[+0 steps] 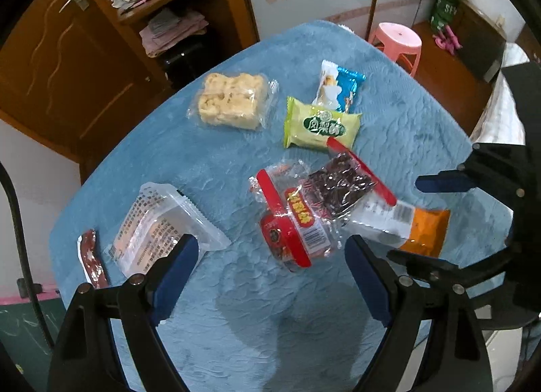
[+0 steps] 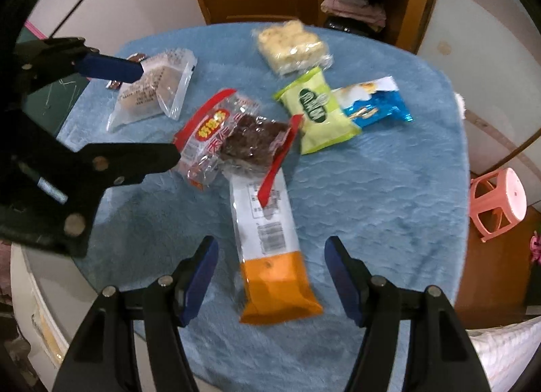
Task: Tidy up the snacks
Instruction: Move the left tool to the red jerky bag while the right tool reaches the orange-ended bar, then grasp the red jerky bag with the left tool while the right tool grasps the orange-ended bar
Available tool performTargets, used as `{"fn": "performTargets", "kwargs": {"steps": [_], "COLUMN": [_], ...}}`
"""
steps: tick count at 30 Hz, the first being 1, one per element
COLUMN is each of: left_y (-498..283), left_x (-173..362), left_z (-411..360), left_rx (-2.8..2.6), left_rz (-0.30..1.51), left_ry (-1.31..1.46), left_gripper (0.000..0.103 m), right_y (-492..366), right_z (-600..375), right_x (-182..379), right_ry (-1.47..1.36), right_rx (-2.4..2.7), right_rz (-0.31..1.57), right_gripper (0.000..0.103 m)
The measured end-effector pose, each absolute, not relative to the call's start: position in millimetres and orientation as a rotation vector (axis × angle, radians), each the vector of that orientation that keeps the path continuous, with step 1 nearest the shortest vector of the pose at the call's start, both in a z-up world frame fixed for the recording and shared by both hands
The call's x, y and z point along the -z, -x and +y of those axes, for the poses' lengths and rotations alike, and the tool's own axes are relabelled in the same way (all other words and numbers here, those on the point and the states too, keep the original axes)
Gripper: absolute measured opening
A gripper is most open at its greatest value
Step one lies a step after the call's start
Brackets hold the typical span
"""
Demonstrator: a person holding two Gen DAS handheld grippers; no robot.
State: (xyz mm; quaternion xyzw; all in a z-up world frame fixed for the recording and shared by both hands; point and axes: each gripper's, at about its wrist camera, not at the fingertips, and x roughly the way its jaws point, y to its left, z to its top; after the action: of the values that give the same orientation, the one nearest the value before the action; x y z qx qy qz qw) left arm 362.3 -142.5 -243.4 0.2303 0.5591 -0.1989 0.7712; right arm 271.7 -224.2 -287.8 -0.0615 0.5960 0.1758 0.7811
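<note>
Dark red packet: partly behind the left gripper's black frame at its lower end; its print is too small to read.
Orange-ended packet: one end lies under the clear bag of dark snacks; the right gripper's dark finger crosses its lower edge in the left wrist view.
Clear wrapped cake: a blue finger of the left gripper covers its far corner in the right wrist view.
Small item behind that finger: too little shows to tell what it is.
Desk: near edge hidden by both fingers.
Shelf contents: blurred, folded things only.
Green bag: lettering cut off and unreadable.
</note>
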Motion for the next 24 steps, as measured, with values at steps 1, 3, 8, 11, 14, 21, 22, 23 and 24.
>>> {"fn": "performTargets", "kwargs": {"steps": [1,3,8,11,14,21,22,23,24], "left_y": [-363,-364,-365,-362,-359,-354,-353,-353,-353], "left_x": [245,248,252,255,258,268,268,270,271], "left_z": [-143,-144,-152,-159,-165,-185,-188,-192,-194], "left_rx": [0.425,0.425,0.452,0.483,0.519,0.554,0.557,0.561,0.563], "left_rz": [1.214,1.216,1.223,1.217,1.222,1.226,1.226,1.224,1.224], "left_ry": [-0.514,-0.524,-0.538,-0.569,-0.583,-0.628,-0.636,-0.647,-0.652], "left_gripper": [0.088,0.088,0.088,0.088,0.088,0.088,0.088,0.088,0.088], "right_y": [-273,-276,-271,-258,-241,-215,-212,-212,-209], "right_z": [-223,-219,-220,-223,-225,-250,-254,-257,-261], "right_x": [290,297,299,295,291,285,285,285,285], "right_ry": [0.135,0.139,0.156,0.218,0.306,0.318,0.308,0.301,0.292], "right_rx": [-0.378,-0.369,-0.385,-0.406,-0.433,-0.430,-0.414,-0.401,-0.385], "right_rz": [1.290,1.302,1.279,1.246,1.211,1.217,1.222,1.228,1.234], "right_gripper": [0.066,0.066,0.041,0.040,0.039,0.039,0.039,0.039,0.039]}}
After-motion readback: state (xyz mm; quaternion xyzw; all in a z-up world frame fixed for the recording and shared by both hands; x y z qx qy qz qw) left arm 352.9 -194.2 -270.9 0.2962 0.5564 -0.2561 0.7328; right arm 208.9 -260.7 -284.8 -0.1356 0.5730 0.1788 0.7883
